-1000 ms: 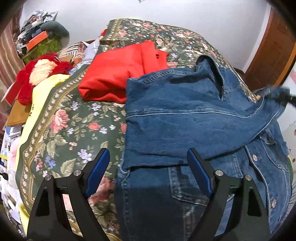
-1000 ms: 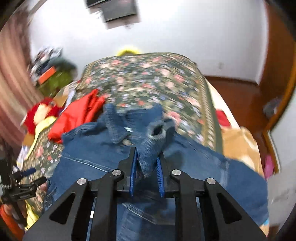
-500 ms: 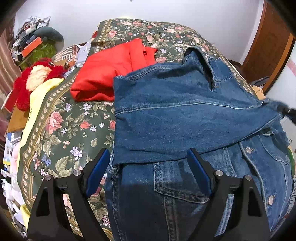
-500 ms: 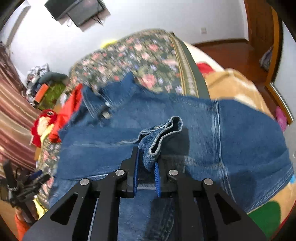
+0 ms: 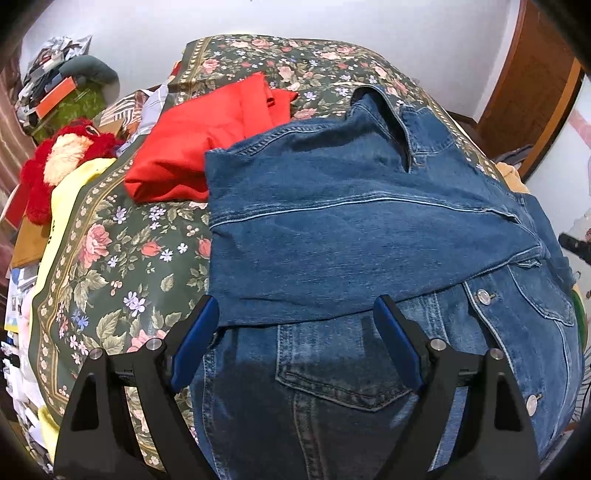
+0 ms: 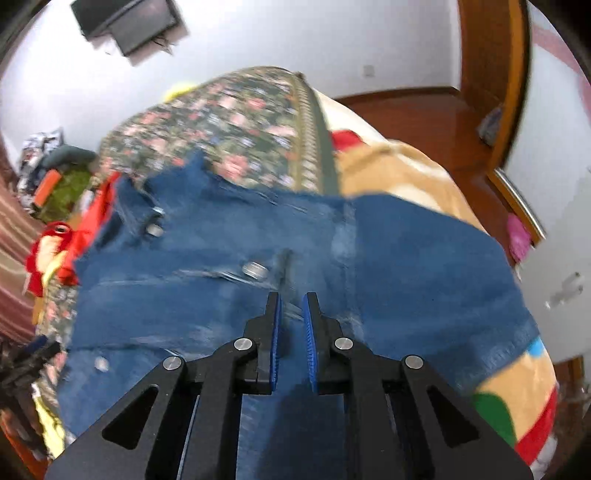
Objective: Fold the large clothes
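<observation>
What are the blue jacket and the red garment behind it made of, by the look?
The jacket looks like denim: faded blue twill, contrast stitching, metal buttons, matte. The red garment seems a thin, smooth fabric with soft folds; which fibre is unclear.

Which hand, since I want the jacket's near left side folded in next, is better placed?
Left. Its tongs hang open over the denim jacket's near left edge; the right tongs are shut, over the jacket's middle.

I am facing a white wall (image 5: 369, 22) beyond a bed (image 5: 122, 258) that is wearing a dark floral cover. A wooden door (image 5: 532, 85) is standing to my right, a dark screen (image 6: 125, 22) is hanging high, and reddish wooden floor (image 6: 417, 110) is shining.
</observation>
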`<state>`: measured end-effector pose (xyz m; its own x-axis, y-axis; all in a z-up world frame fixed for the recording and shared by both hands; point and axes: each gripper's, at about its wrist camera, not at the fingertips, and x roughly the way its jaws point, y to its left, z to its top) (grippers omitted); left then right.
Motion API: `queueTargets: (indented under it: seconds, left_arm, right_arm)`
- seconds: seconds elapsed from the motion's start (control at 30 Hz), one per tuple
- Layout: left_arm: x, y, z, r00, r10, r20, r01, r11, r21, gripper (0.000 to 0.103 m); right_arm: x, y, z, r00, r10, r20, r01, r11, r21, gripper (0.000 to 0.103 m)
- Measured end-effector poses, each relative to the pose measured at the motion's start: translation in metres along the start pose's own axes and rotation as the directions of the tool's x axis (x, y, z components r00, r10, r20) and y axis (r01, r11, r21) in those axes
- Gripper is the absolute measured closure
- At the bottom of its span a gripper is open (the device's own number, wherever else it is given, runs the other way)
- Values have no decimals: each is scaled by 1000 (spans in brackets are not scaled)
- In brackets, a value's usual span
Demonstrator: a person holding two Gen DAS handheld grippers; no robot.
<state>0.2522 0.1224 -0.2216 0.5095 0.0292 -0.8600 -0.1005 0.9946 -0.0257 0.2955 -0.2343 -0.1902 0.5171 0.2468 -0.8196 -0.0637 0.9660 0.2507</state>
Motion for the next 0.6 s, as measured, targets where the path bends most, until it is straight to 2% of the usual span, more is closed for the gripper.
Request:
queueTargets:
  seconds: [0.1,0.17,0.23,0.33,0.47,0.6]
  left_arm:
    - [-3,-8,4,1000,-1,6,1,1000,12,18]
    - [-6,-16,8,1000,-7,16,6,1000,23,18]
    - [-10,-24,11,1000,-13,27,12,999,36,18]
    - [-16,-39,19,998,-27,49,24,998,63,18]
    - [-22,-59,29,996,-53,70,47,995,87,17]
    - [-24,-76,34,993,-91,69,84,992,94,16]
  right_arm:
    - [-9,-19,-8,1000,-1,-12,2,999,45,91]
    - [-17,-32,-11,1000,-7,-8,7,997,78,84]
    - [-28,-45,-11,1000,-17,8,16,994,106,59]
    - [-46,-61,-12,998,-28,49,20,989,150,35]
    - [-61,-95,-15,997,-8,79,-12,968,252,32]
    - [-52,-130,-25,999,-3,50,-16,926,378,31]
